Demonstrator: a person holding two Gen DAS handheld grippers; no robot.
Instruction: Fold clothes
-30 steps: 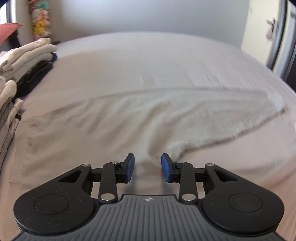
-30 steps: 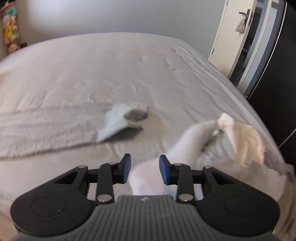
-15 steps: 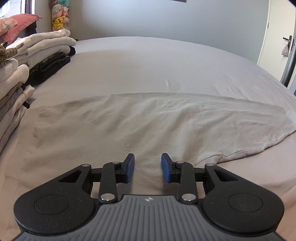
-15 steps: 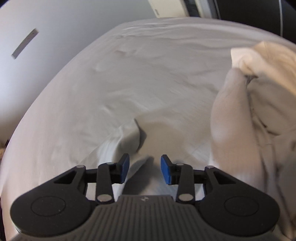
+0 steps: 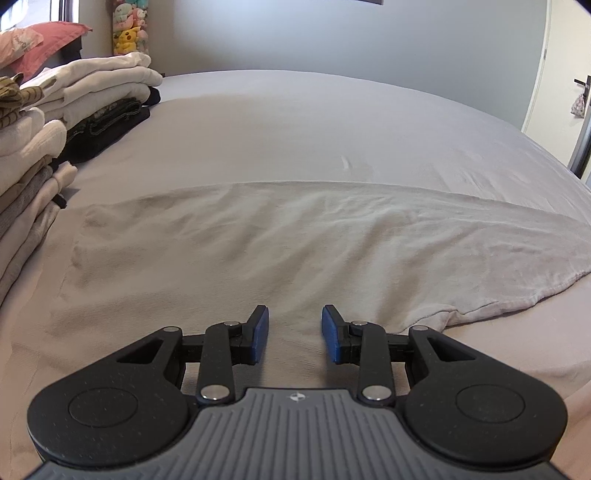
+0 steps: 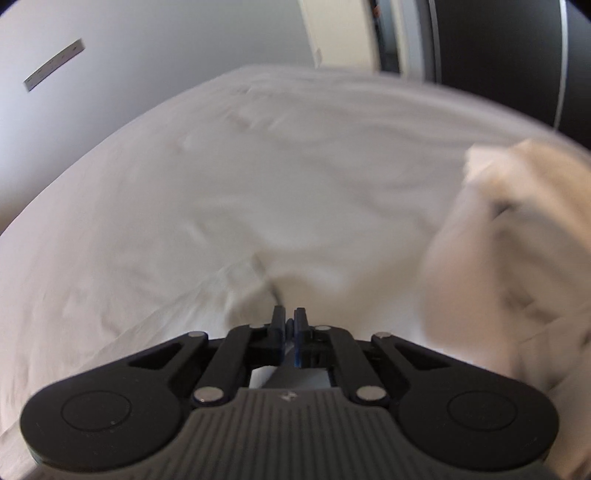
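Observation:
A light grey garment (image 5: 295, 251) lies spread flat across the bed (image 5: 295, 122), running left to right in the left wrist view. My left gripper (image 5: 294, 332) hangs open just over its near edge, blue pads (image 5: 258, 334) apart with nothing between them. In the right wrist view, which is blurred, my right gripper (image 6: 290, 317) is shut, and a raised fold at the garment's end (image 6: 240, 291) is pinched at its tips. The cloth bunches up where it meets the jaws.
Stacks of folded clothes (image 5: 33, 177) stand along the bed's left side, with a second pile (image 5: 107, 85) behind them. Plush toys (image 5: 129, 29) sit by the wall. A heap of cream clothes (image 6: 517, 258) lies right of my right gripper. A door (image 5: 554, 74) is at far right.
My right gripper has dropped onto the garment's curled end, rolled, and shut on it. The left gripper has settled slightly lower over the cloth and stays open.

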